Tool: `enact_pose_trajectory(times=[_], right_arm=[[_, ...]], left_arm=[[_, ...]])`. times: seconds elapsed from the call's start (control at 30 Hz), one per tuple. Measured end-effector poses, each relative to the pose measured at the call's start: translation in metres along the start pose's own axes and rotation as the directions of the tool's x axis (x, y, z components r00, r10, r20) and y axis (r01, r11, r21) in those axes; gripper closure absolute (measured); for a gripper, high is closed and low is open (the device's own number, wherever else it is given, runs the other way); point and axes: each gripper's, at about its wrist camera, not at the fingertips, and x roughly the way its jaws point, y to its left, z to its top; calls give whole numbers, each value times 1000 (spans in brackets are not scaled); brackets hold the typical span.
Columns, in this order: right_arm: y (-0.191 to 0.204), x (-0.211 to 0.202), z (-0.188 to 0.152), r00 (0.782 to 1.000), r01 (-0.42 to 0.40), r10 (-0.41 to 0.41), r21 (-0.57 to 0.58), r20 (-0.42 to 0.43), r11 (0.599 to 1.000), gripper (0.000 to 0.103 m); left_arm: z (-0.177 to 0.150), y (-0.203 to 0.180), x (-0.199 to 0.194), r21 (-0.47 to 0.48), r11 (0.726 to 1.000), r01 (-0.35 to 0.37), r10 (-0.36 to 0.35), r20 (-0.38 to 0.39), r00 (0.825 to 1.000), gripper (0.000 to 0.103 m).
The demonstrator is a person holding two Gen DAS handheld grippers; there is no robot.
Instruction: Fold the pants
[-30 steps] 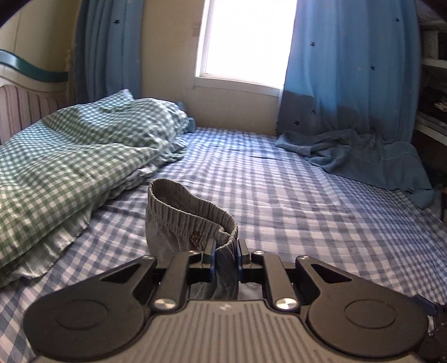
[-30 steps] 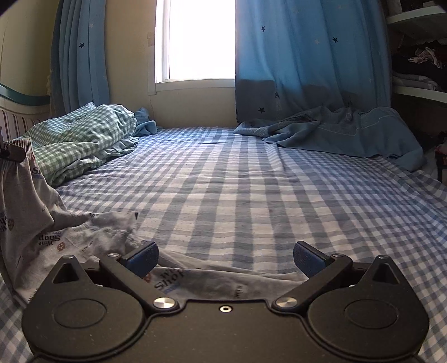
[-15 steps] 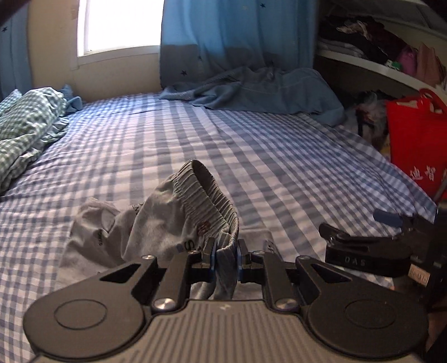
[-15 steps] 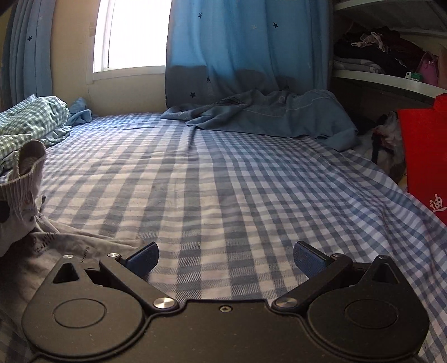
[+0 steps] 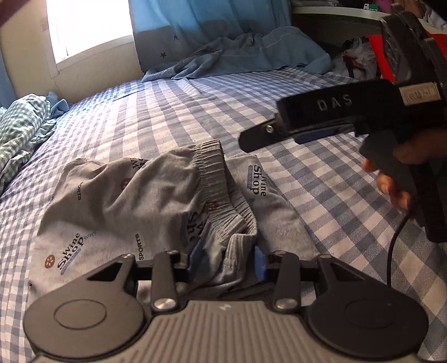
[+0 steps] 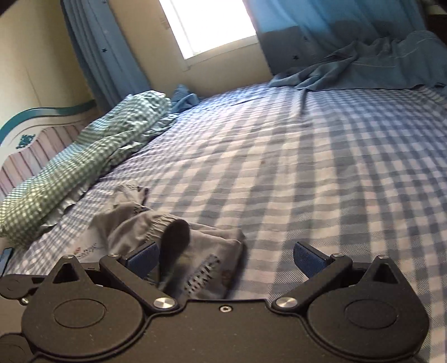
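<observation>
Left claw now parted, pants lowered

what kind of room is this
Most likely a bedroom in a home: the grey pants lie on a bed with a blue checked sheet, a green checked pillow sits by the headboard, and blue curtains frame a window.

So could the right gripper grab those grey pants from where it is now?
Probably yes. The right gripper is open and empty, the grey pants lie just ahead toward its left finger, and only the left gripper, open around the waistband, is nearby.
</observation>
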Motion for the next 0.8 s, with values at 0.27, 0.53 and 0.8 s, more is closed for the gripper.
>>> enact_pose_trajectory(times=[0.27, 0.53, 0.8], right_arm=[[22, 43, 31, 986, -151, 148, -42, -77, 988, 5], [31, 56, 26, 981, -169, 163, -49, -110, 984, 19], [29, 52, 20, 986, -146, 141, -53, -92, 988, 72]], left_arm=[[7, 11, 0, -80, 997, 23, -25, -14, 1000, 58], [9, 19, -1, -86, 996, 34, -35, -19, 999, 57], [7, 31, -8, -146, 986, 84, -83, 12, 996, 89]])
